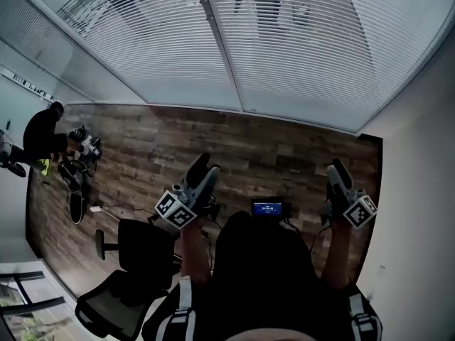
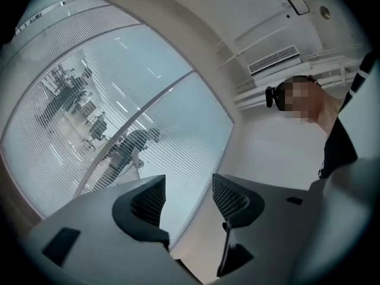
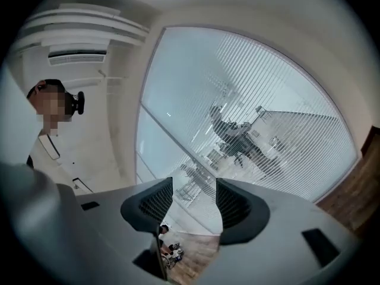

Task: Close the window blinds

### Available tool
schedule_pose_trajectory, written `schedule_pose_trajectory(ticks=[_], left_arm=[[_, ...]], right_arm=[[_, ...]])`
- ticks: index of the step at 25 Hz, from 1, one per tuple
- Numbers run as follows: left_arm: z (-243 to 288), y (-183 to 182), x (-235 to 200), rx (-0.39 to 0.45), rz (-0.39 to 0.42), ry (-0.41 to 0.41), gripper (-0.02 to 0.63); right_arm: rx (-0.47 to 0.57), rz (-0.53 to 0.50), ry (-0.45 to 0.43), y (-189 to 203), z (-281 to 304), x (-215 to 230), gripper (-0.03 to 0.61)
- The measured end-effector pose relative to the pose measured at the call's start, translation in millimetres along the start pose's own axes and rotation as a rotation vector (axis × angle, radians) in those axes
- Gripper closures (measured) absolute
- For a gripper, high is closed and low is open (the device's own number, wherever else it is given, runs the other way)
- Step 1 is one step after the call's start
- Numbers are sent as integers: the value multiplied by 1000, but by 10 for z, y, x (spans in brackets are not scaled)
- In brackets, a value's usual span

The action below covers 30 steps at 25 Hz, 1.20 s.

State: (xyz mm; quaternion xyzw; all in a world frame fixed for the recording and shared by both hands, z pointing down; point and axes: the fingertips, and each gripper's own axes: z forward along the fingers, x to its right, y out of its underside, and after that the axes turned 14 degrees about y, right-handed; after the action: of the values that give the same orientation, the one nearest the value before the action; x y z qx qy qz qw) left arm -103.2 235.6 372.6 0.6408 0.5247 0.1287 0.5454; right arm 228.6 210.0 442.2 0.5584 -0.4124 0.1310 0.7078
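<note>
White slatted window blinds [image 1: 298,41] hang over the wide window across the top of the head view, parted by a grey mullion [image 1: 220,45]. Both grippers are held up in front of me, away from the blinds. My left gripper [image 1: 202,165] is open, and in the left gripper view its jaws [image 2: 189,198] have nothing between them, with the blinds [image 2: 89,111] beyond. My right gripper [image 1: 336,169] is open too. The right gripper view shows its empty jaws [image 3: 195,203] pointing toward the blinds [image 3: 267,111].
A person in black [image 1: 43,135] crouches at the far left beside gear on the wooden floor [image 1: 284,148]. A black office chair [image 1: 135,261] stands by my left side. A small lit screen [image 1: 269,208] sits at my chest. A white wall [image 1: 419,190] runs along the right.
</note>
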Motion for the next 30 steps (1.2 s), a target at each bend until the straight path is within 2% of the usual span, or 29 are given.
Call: schedule_pose_trajectory(ticks=[3, 11, 14, 15, 18, 20, 23, 26, 30], left_arm=[[197, -28, -215, -2, -12, -16, 365], [804, -117, -956, -9, -14, -27, 367], [1032, -193, -1374, -14, -24, -39, 368], [1126, -238, -1531, -7, -34, -45, 385], [1437, -469, -1999, 49, -82, -54, 493], [1617, -614, -2290, 77, -100, -48, 513], [1753, -642, -2803, 63, -103, -67, 518], [1793, -676, -3286, 56, -109, -96, 518], [1868, -858, -3652, 23, -92, -133, 517]], right_arm=[[44, 42, 18, -172, 44, 194, 364], [86, 68, 94, -462, 326, 589, 364], [156, 49, 88, -781, 550, 535, 364], [178, 44, 91, -914, 628, 514, 364], [215, 59, 152, -1241, 884, 538, 364], [218, 44, 200, -1378, 1123, 570, 364], [207, 28, 249, -1412, 1558, 723, 364], [179, 24, 254, -1366, 2062, 786, 364], [121, 7, 241, -1400, 2616, 642, 364]])
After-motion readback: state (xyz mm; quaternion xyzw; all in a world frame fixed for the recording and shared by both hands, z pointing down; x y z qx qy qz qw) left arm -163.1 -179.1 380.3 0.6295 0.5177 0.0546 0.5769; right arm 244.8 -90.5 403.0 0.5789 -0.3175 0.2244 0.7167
